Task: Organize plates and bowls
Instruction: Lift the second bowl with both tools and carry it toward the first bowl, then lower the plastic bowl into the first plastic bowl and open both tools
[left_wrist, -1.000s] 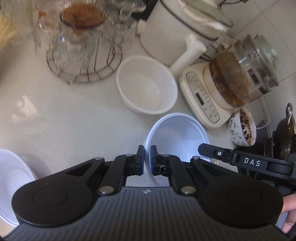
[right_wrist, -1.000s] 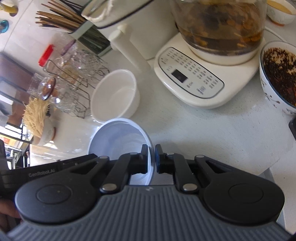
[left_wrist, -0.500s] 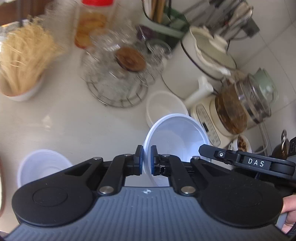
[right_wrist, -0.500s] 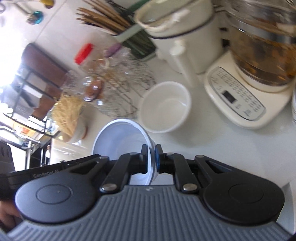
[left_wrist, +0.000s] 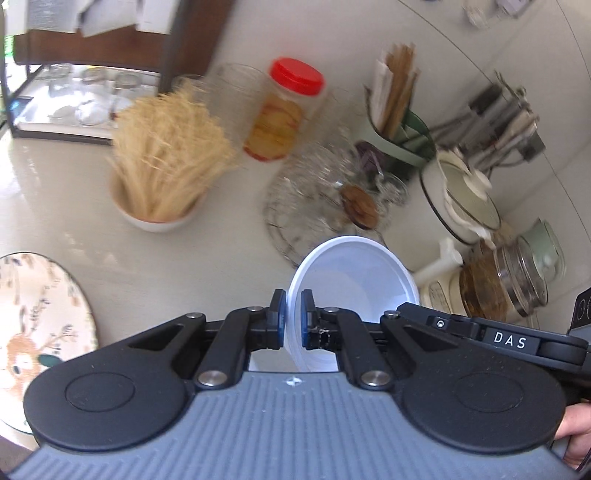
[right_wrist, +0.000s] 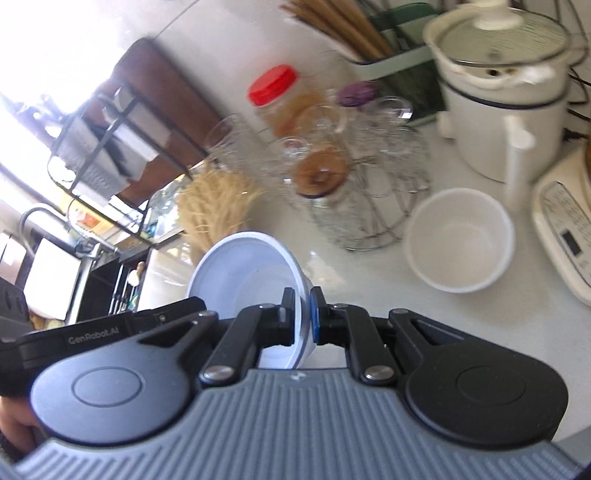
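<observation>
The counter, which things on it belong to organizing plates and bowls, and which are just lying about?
Part of the job:
- pale bowl, pinched at its rim by the left claw and the right claw
- white bowl on the counter
- patterned plate

Just lying about:
- red-lidded jar
- wire rack of glasses
- white pot
- chopsticks holder

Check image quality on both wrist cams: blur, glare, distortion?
Left wrist: motion blur smears the red-lidded jar and glass rack; left gripper and its white bowl stay sharp; fisheye bends the wall edges. Right wrist: the upper-left window area is blown out; the background is blurred; right gripper is crisp.
</observation>
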